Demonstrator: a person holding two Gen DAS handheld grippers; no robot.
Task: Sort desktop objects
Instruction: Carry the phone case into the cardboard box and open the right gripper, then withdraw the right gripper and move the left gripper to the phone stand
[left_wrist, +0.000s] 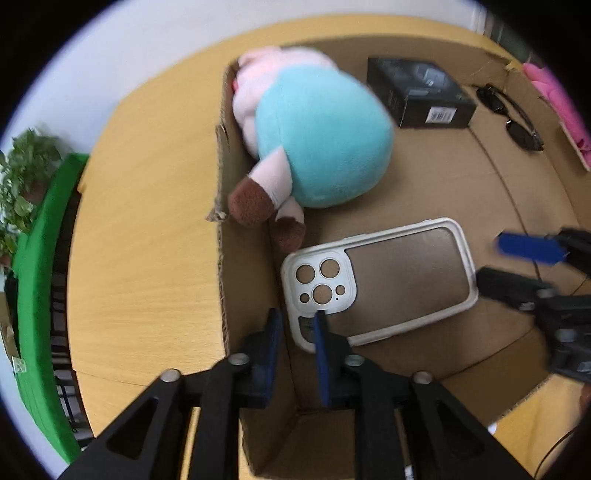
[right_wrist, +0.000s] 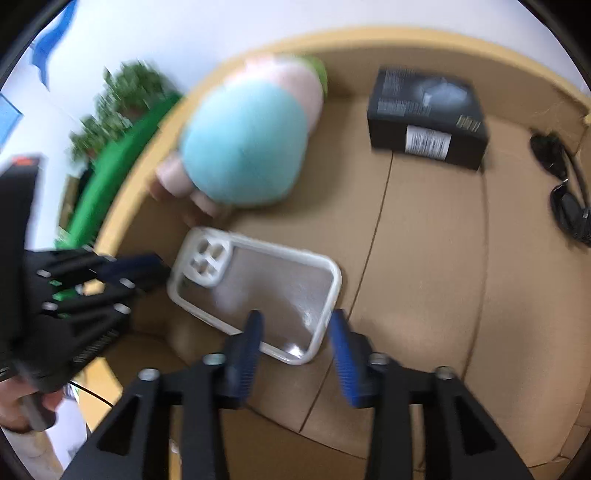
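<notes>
A white-rimmed clear phone case (left_wrist: 388, 280) lies flat on the floor of an open cardboard box (left_wrist: 461, 192), camera cutouts toward the left wall. My left gripper (left_wrist: 297, 317) is open and empty, its fingers just above the case's near left corner by the box wall. In the right wrist view the case (right_wrist: 258, 291) lies just ahead of my right gripper (right_wrist: 297, 325), which is open and empty above the case's near end. A blue and pink plush pig (left_wrist: 314, 136) lies at the back left of the box. The left gripper (right_wrist: 122, 273) shows at the left.
A black product box (left_wrist: 421, 92) sits at the back of the cardboard box, with black sunglasses (left_wrist: 513, 114) to its right. A pink item (left_wrist: 561, 99) lies beyond the right wall. The box rests on a wooden table (left_wrist: 147, 229); a green surface and plants (left_wrist: 33, 206) are at left.
</notes>
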